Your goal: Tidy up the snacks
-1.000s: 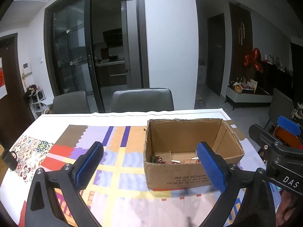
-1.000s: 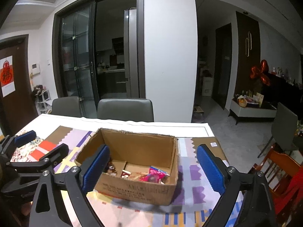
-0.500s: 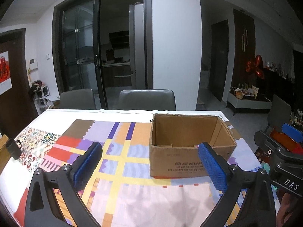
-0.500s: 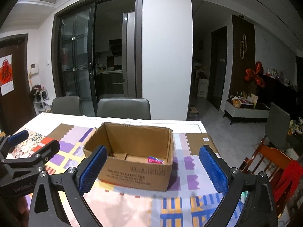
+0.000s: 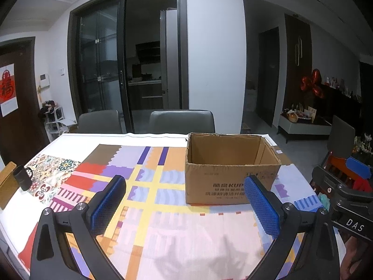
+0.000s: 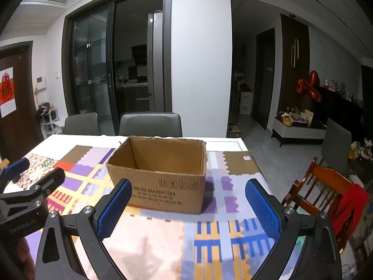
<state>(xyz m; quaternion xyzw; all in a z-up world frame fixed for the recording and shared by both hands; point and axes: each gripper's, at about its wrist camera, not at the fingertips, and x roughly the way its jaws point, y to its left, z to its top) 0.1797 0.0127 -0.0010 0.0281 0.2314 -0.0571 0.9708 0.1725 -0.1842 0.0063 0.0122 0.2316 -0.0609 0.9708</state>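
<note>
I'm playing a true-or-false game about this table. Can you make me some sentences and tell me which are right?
1. The cardboard box is open at the top. True.
2. The left gripper is holding a snack. False: its jaws are wide apart with nothing between them.
3. The box lies tipped on its side. False: it stands upright on the colourful tablecloth.
4. A black cup sits near the table's left edge. True.
5. The right gripper is shut. False: its jaws are open and empty.
6. Grey chairs stand behind the table. True.
</note>
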